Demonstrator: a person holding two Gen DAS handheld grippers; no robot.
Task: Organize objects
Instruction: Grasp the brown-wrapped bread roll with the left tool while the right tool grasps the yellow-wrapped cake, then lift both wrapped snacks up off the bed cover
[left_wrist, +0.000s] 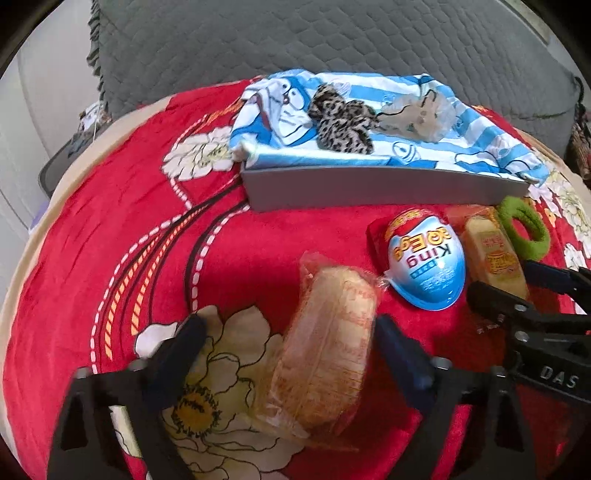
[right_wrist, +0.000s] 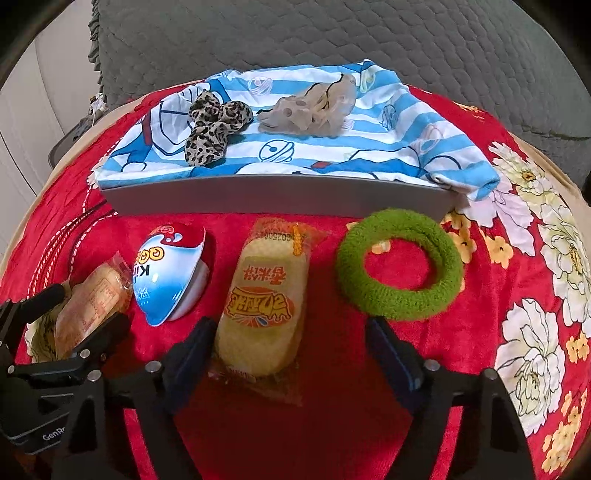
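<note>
- We hold the left gripper (left_wrist: 291, 350) around a wrapped snack cake (left_wrist: 325, 347) on the red flowered blanket (left_wrist: 110, 229); its right finger (left_wrist: 399, 354) touches the wrapper, the left finger (left_wrist: 181, 347) stands clear of it, so nothing is grasped.
- We hold the right gripper (right_wrist: 291, 343) around a yellow rice cracker packet (right_wrist: 264, 299), also in front of the grey tray (right_wrist: 280, 197); the left finger (right_wrist: 195, 347) meets the packet's edge, the right finger (right_wrist: 388, 350) is well apart, so this packet is loose too.
- Between the two snacks, in front of the tray, lies a blue, white and red egg-shaped toy pack (right_wrist: 171, 273), tipped on its side.
- To the right of the cracker packet, just before the tray's front wall, lies a green fuzzy ring (right_wrist: 400, 264).
- A blue-and-white striped cartoon cloth (right_wrist: 332, 133) covers the tray.
- On that cloth rest a leopard-print scrunchie (right_wrist: 216, 125) and, to its right, a clear hair claw (right_wrist: 314, 107).
- Behind the tray stands a grey quilted cushion (right_wrist: 332, 37).
</note>
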